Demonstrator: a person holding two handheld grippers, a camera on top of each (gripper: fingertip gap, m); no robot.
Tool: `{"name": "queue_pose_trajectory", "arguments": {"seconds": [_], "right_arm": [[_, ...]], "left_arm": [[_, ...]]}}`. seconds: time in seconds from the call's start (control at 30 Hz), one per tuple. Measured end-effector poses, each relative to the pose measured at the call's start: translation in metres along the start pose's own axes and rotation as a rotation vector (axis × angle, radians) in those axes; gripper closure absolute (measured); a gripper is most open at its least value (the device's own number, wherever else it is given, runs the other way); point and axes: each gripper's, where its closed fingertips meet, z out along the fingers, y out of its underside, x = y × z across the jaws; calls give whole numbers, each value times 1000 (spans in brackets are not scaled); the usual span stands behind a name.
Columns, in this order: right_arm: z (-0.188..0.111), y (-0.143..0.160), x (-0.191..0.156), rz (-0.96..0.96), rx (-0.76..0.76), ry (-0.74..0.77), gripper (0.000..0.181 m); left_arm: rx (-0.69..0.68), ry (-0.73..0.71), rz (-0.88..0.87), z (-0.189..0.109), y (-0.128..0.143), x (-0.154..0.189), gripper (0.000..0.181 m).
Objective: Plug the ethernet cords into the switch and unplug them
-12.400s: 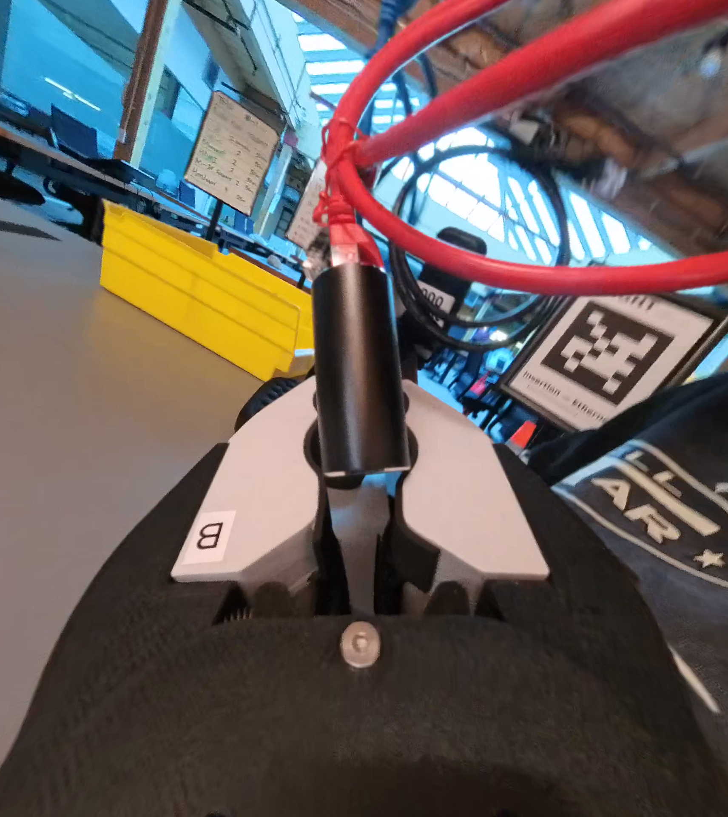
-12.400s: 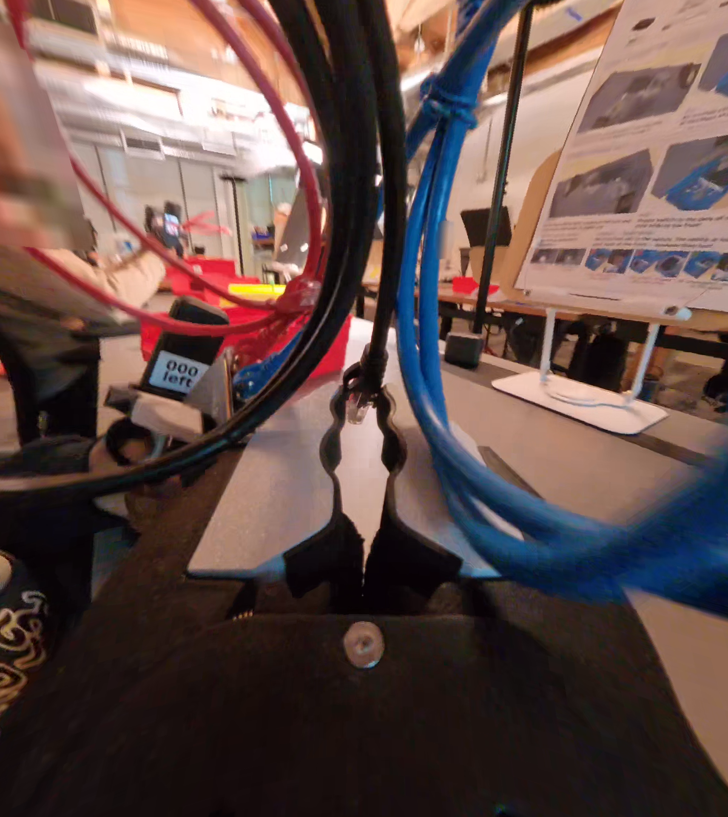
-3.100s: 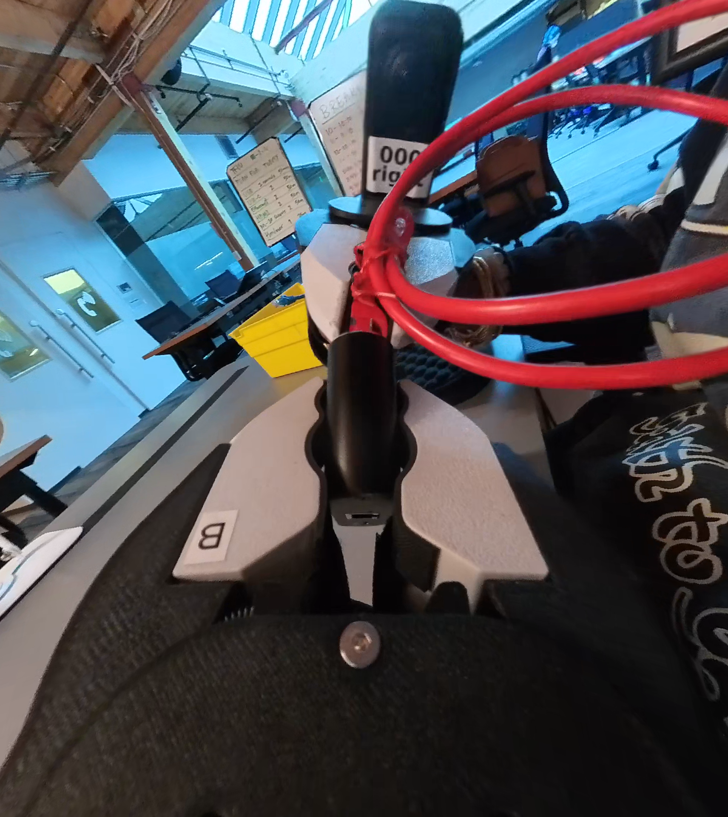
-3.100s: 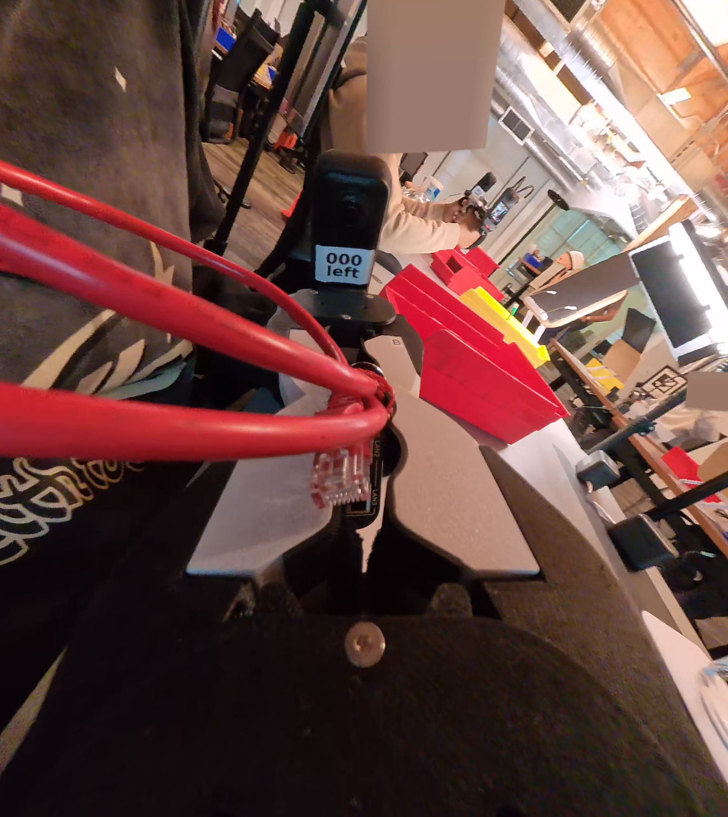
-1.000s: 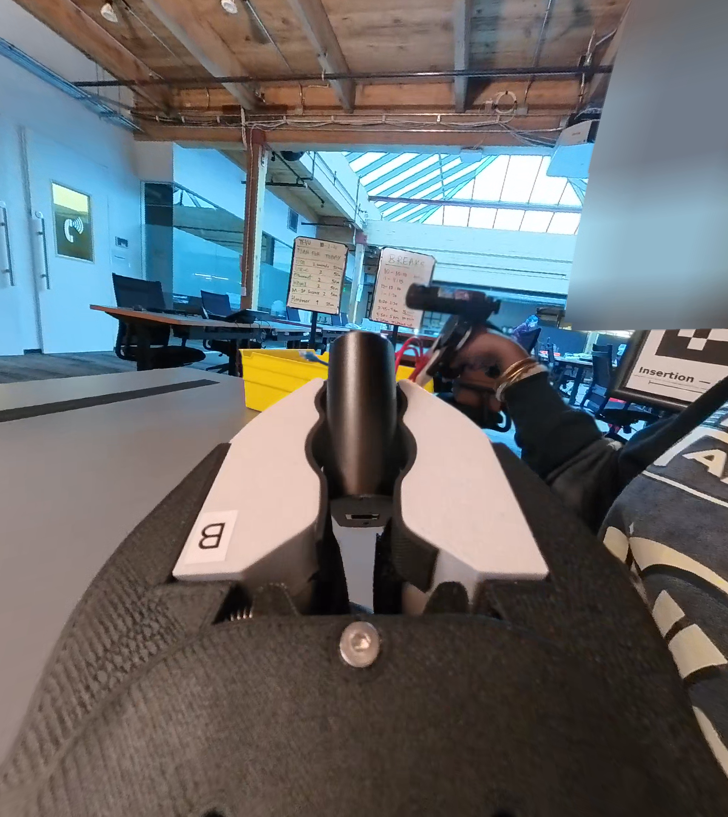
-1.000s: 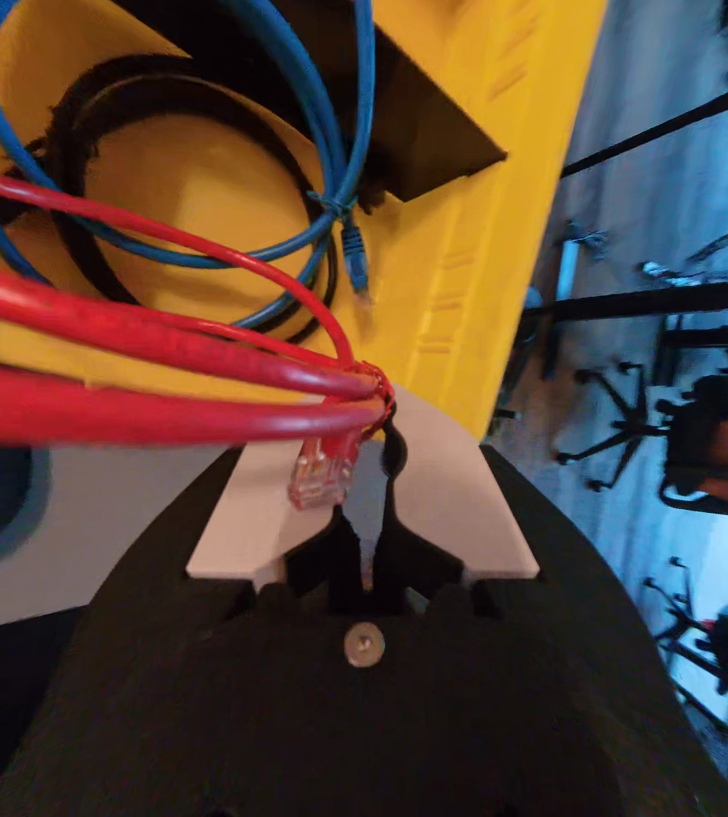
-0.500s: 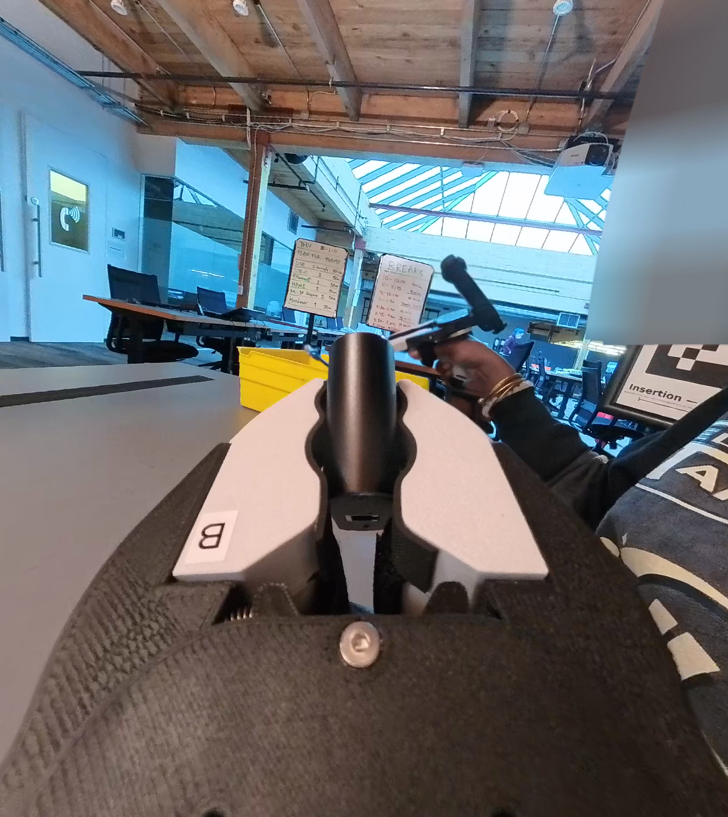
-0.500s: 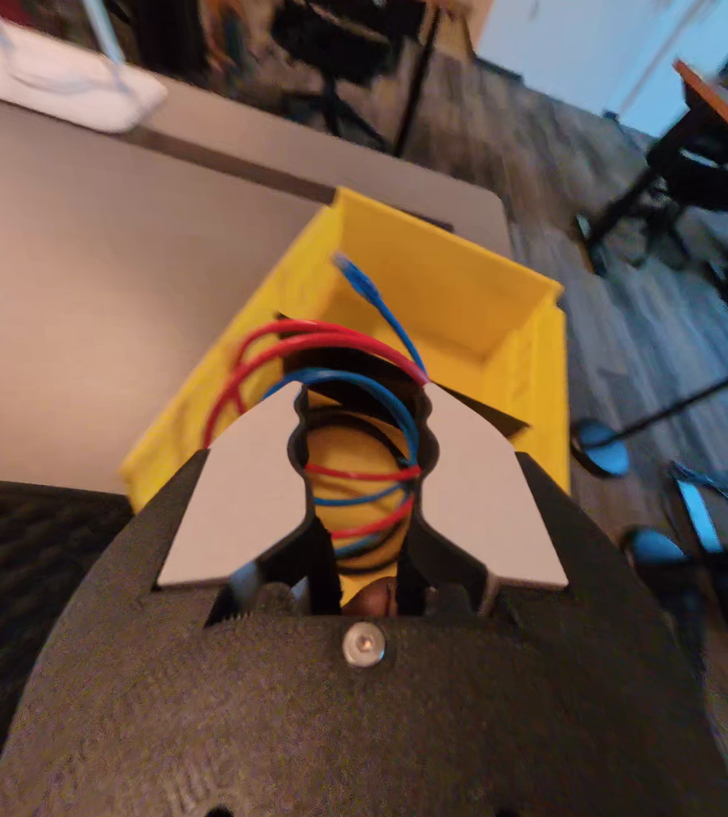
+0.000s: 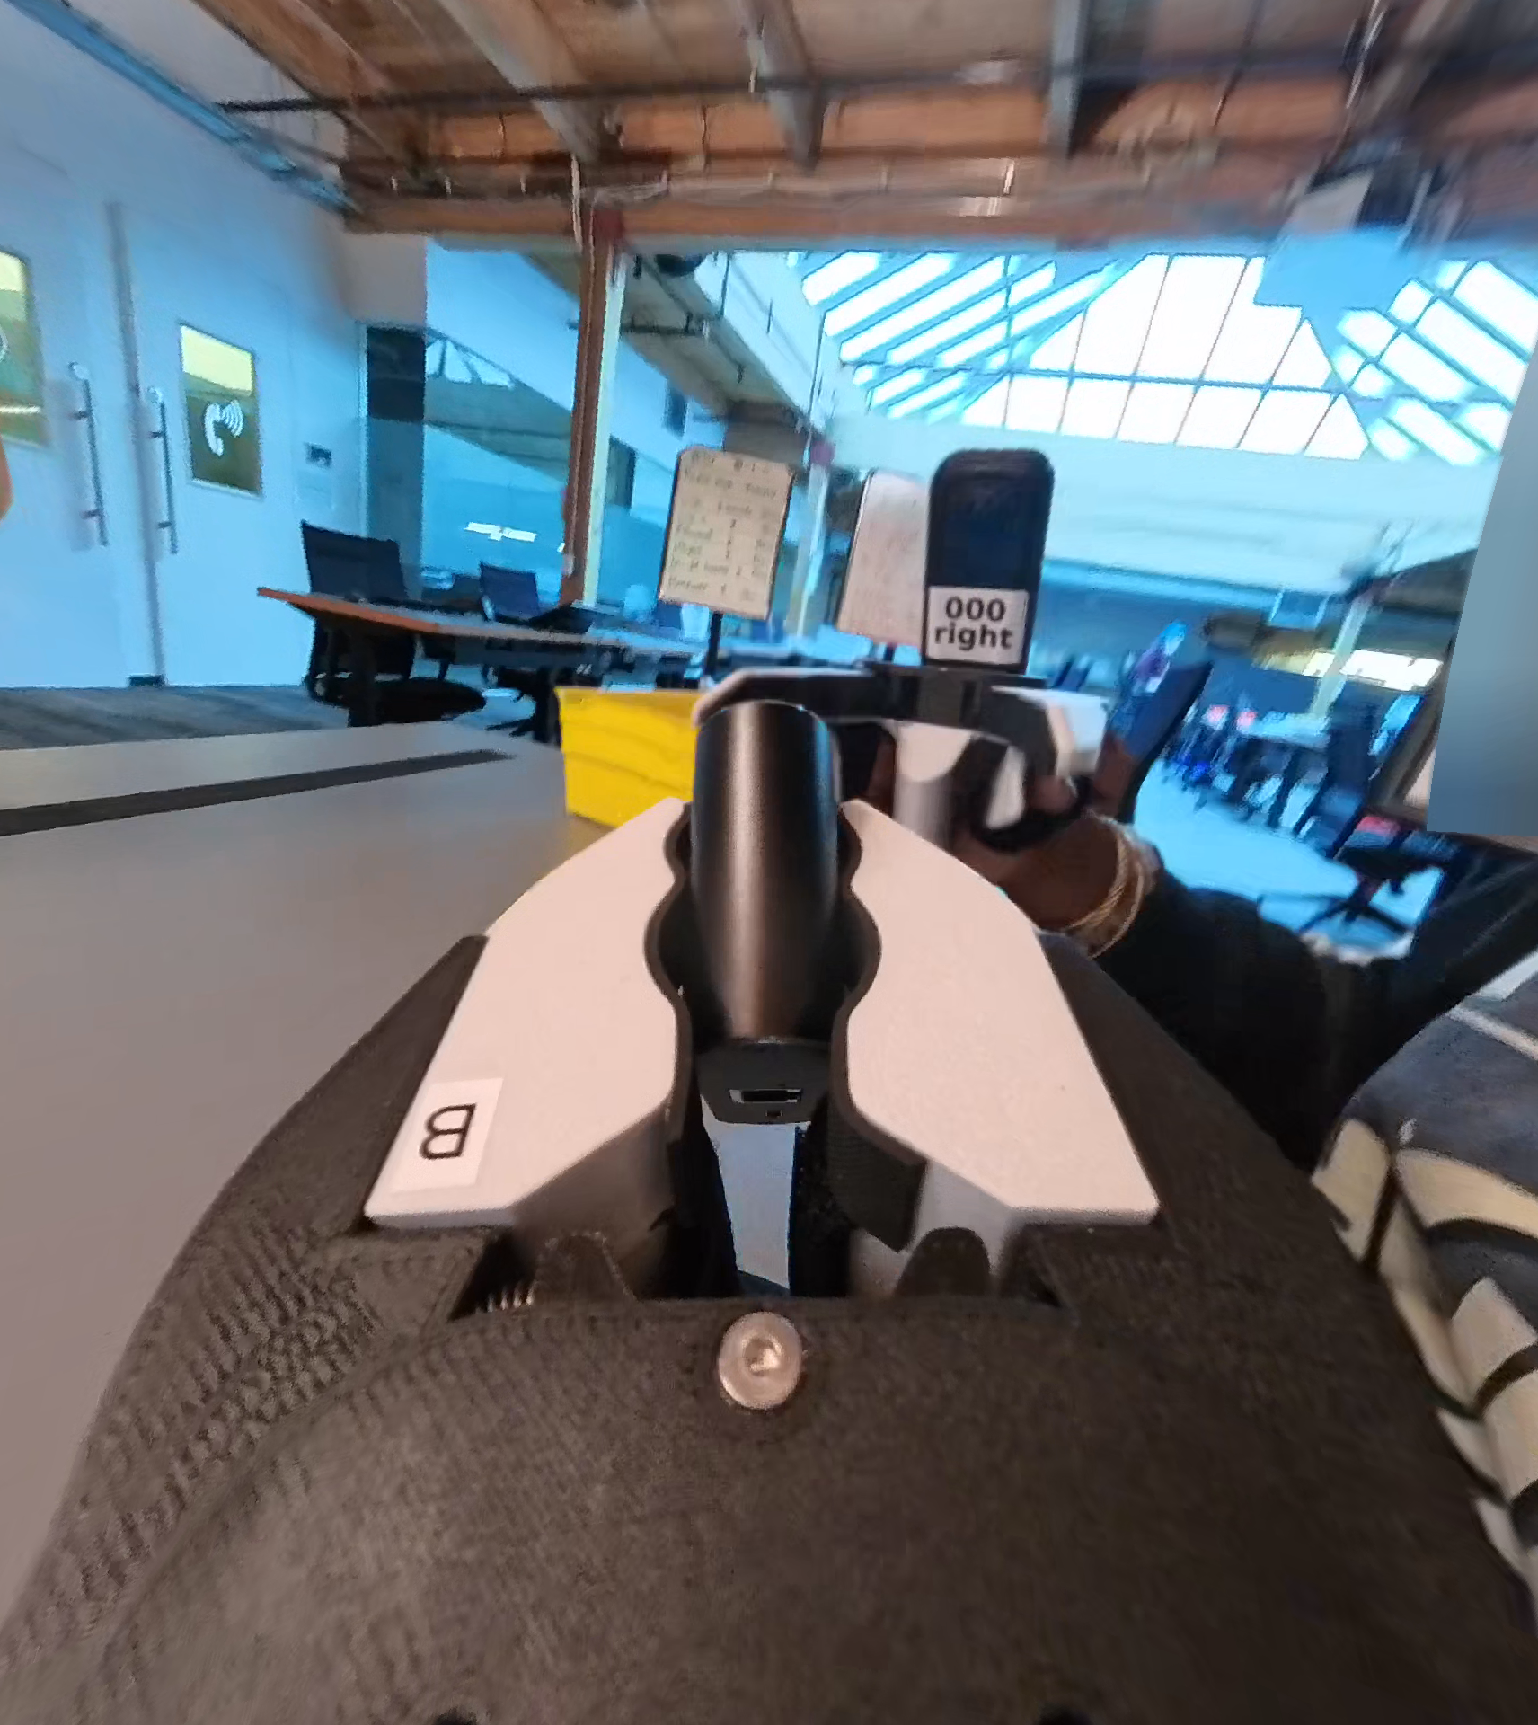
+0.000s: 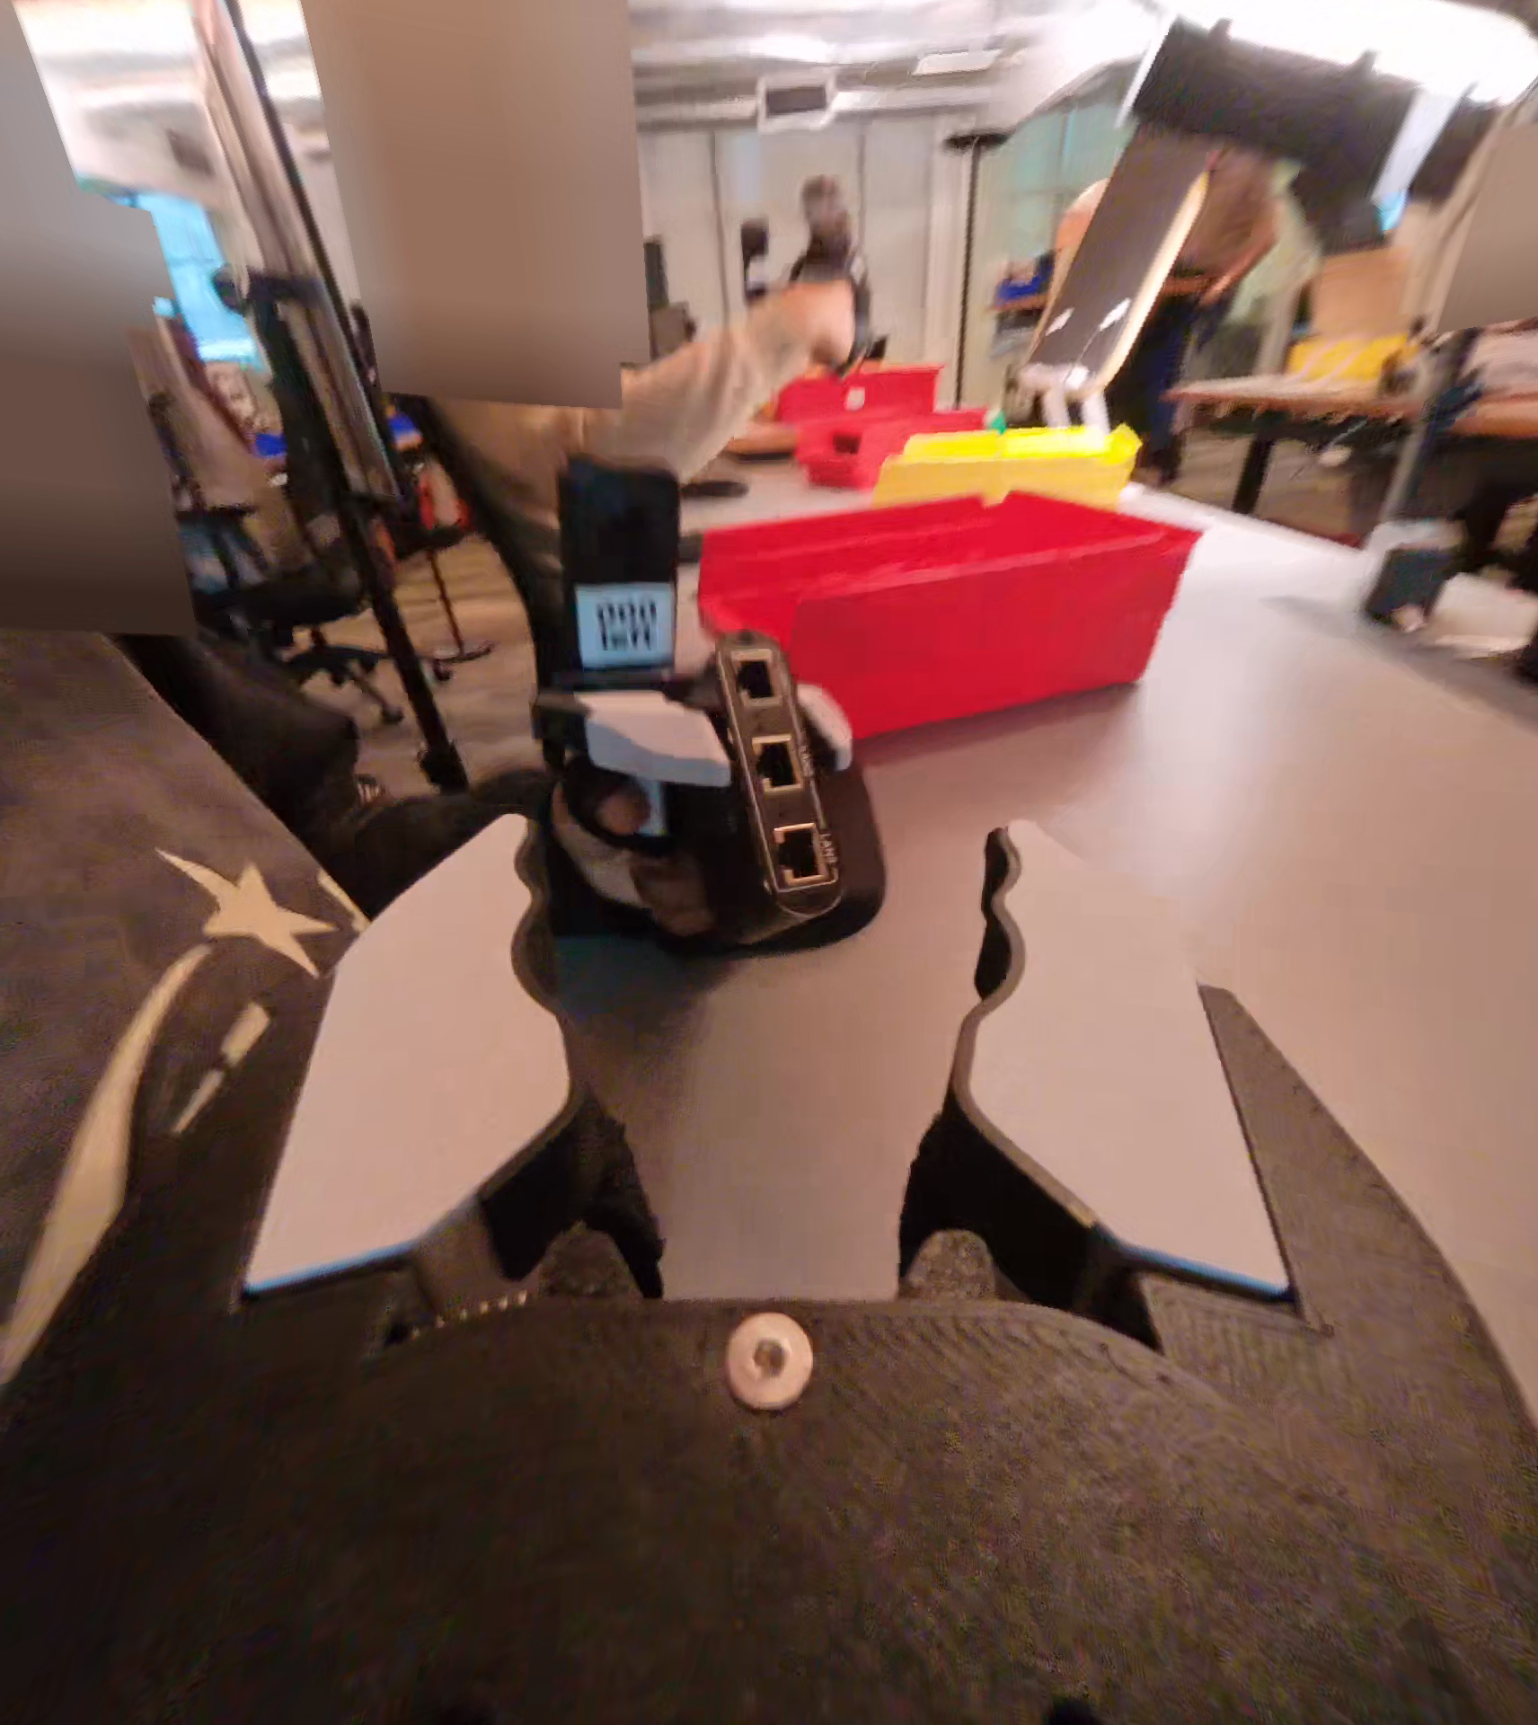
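My left gripper [image 9: 761, 826] is shut on the black switch [image 9: 761, 924], which stands up between its grey fingers [image 9: 579, 1008]. No cord is plugged into it. In the right wrist view the switch [image 10: 779, 779] faces me with three empty ports, held in the left gripper [image 10: 747, 737] just above the grey table [image 10: 1307, 840]. My right gripper [image 10: 756, 840] is open and empty, pointing at the switch from a short way off. It also shows in the left wrist view [image 9: 971, 737], held by a hand behind the switch. No ethernet cord is in view.
A yellow bin [image 9: 625, 756] stands on the table [image 9: 140, 933] behind the switch. A red bin [image 10: 933, 597] with yellow bins [image 10: 1008, 467] behind it stands beyond the left gripper. A person's dark sleeve and shirt [image 9: 1447, 1167] fill the right side. Other people and desks are farther back. One gripper's finger ends stand about 4 centimetres off the other's.
The right gripper dropped the red cord into the yellow bin, opened wide and swung round to face the switch. The left gripper kept hold of the switch.
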Motion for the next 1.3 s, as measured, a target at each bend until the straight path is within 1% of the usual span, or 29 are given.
{"name": "queue_pose_trajectory", "arguments": {"seconds": [0.03,0.1,0.13,0.17,0.2,0.23,0.27,0.37,0.53,0.67,0.87,1.0,1.17,1.3], "right_arm": [[14,17,-1,5,-40,-16,95],[32,45,-5,22,-113,-69,109],[37,51,-11,32,-113,-105,114],[41,51,-18,25,-92,-138,125],[44,50,-20,0,-73,-136,128],[45,50,-17,-49,-71,-102,143],[44,50,-16,-83,-77,-95,145],[40,54,-21,-31,-100,-155,147],[37,52,-28,-102,-98,-177,151],[36,51,-26,-155,-110,-161,153],[33,49,-27,-206,-115,-152,154],[30,49,-27,-211,-137,-149,156],[15,39,-13,-251,-173,-70,157],[-9,18,8,-287,-163,65,157]], "left_arm": [[-41,-10,39,3,6,2,155],[-102,-13,119,6,14,8,155],[-114,2,154,8,17,13,155],[-123,22,180,8,18,18,155],[-132,34,197,9,20,21,155],[-133,39,214,9,20,23,155],[-146,44,235,10,20,26,155],[-204,29,334,12,26,31,155],[-218,34,389,12,24,38,154],[-253,-10,446,11,27,32,147],[-259,-24,476,12,26,33,145],[-247,-25,463,12,25,33,143],[-226,-74,470,10,20,24,138],[-310,-134,515,8,30,11,134]]}}
